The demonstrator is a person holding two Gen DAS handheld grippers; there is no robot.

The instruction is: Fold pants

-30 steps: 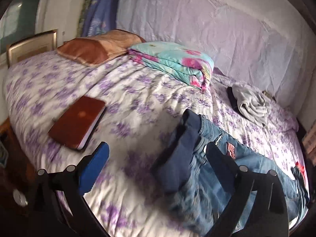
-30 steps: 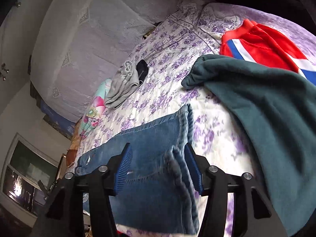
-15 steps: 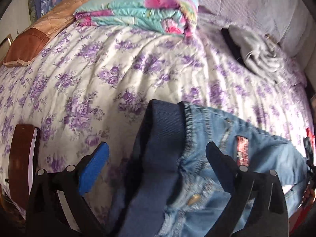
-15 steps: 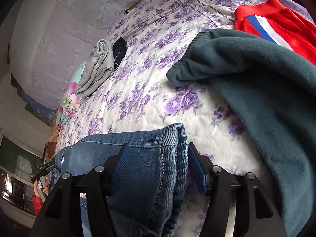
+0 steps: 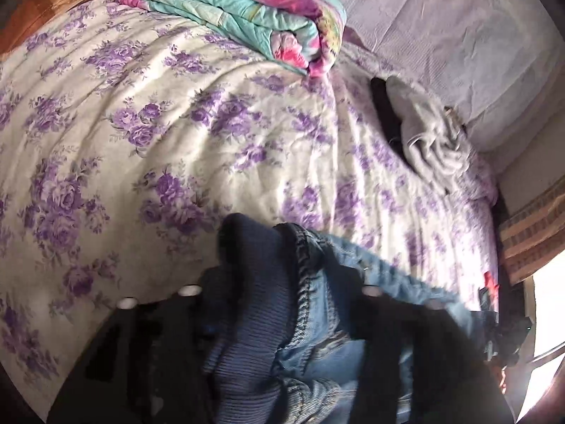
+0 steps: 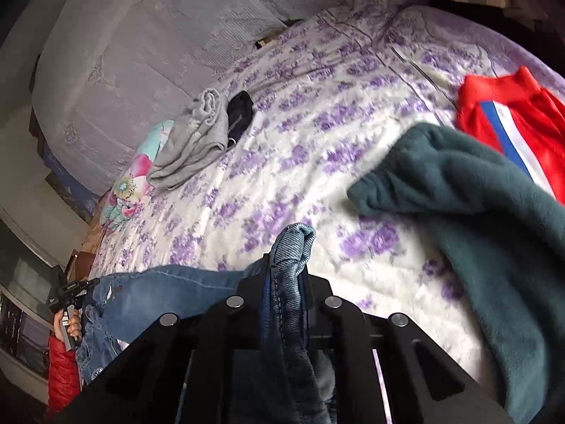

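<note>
Blue jeans with a dark knit waistband [image 5: 254,300] lie on a bed with a purple-flowered cover [image 5: 148,141]. My left gripper [image 5: 279,304] is shut on the waistband end of the jeans [image 5: 317,318]. My right gripper [image 6: 286,279] is shut on the bunched hem of the jeans [image 6: 293,243] and holds it above the cover [image 6: 317,148]. The jeans' legs [image 6: 159,289] stretch left toward the left gripper [image 6: 69,295], seen far off in the right wrist view.
A folded teal and pink quilt [image 5: 247,10] and a grey garment [image 5: 434,145] lie at the back of the bed. A dark green fleece [image 6: 487,240] and a red garment [image 6: 512,113] lie to the right of the jeans' hem.
Both grippers have closed on the jeans: the left on the waistband, the right on the hem. The right gripper has lifted the hem off the bed.
</note>
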